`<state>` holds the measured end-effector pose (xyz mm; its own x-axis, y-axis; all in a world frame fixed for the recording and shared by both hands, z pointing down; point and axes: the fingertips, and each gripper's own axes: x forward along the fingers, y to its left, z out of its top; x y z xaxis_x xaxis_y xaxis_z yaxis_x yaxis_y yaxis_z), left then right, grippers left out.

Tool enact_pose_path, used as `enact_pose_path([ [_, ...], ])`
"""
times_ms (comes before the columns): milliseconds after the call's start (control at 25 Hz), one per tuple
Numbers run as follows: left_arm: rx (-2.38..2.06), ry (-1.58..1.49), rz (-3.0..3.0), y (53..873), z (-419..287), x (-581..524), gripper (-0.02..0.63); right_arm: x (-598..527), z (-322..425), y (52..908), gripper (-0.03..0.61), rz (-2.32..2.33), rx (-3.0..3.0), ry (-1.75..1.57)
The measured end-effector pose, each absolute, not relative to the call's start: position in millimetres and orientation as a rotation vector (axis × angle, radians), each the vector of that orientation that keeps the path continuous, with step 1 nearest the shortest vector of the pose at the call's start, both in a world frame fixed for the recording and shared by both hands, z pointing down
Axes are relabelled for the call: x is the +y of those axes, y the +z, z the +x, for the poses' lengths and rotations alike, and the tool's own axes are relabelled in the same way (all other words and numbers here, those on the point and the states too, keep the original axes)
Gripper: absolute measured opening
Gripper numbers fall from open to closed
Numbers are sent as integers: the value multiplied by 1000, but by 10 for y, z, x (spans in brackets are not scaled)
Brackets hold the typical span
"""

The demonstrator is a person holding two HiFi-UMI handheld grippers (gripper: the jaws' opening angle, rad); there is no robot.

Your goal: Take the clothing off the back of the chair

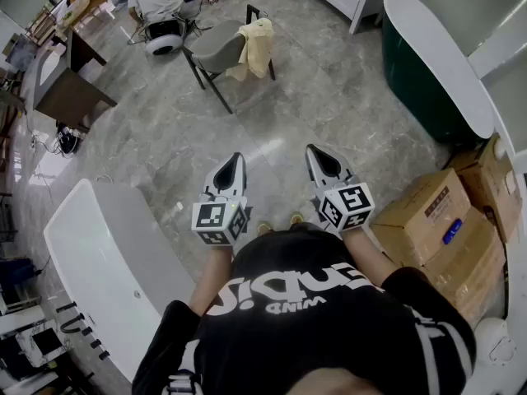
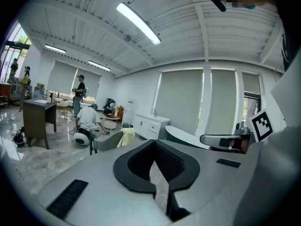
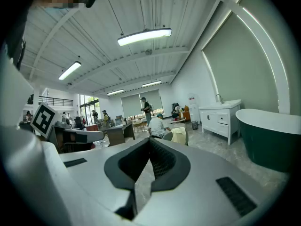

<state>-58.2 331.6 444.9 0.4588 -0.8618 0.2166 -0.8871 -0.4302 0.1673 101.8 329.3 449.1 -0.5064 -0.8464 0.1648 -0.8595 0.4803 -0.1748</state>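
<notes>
With left tool (image 1: 234, 160) and right tool (image 1: 317, 151) pressed together and empty, best spread one before reaching the yellow clothing (image 1: 258, 46) on the chair (image 1: 216, 53) well ahead.

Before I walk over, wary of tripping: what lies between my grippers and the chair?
Head view: only bare floor up to the chair and its clothing.

I see a glossy grey marbled floor (image 1: 189, 138). Standing on it: a grey chair (image 1: 216, 49) far ahead, a dark desk (image 1: 70, 97) at left, a white bathtub (image 1: 99, 262) near left, a green bathtub (image 1: 424, 89) at right, and cardboard boxes (image 1: 424, 208) near right.
</notes>
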Motion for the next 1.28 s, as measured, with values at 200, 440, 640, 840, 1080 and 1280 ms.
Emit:
enact_pose_path([
  [200,-1468,158,2476,4450,-646,3289,12,3273,913,4446,14,1544,-2667,357],
  [440,-1435,147,2478,4528,-857,3269,12,3334,727,4572,14,1554,-2651,370],
  [640,-1409,110,2514,4467,-1064,3089,12,3342,626,4626,14,1593,-2650,328],
  [840,-1409,142,2523,4519,-1129,2893,12,3173,613,4682,14,1658,-2617,355],
  [1080,-1379,138,2522,4597,-1103,2579,12,2788,552,4704,14,1667,-2623,356],
  [1280,-1369,108,2519,4597,-1073,2202,12,2409,508,4760,14,1640,-2628,367],
])
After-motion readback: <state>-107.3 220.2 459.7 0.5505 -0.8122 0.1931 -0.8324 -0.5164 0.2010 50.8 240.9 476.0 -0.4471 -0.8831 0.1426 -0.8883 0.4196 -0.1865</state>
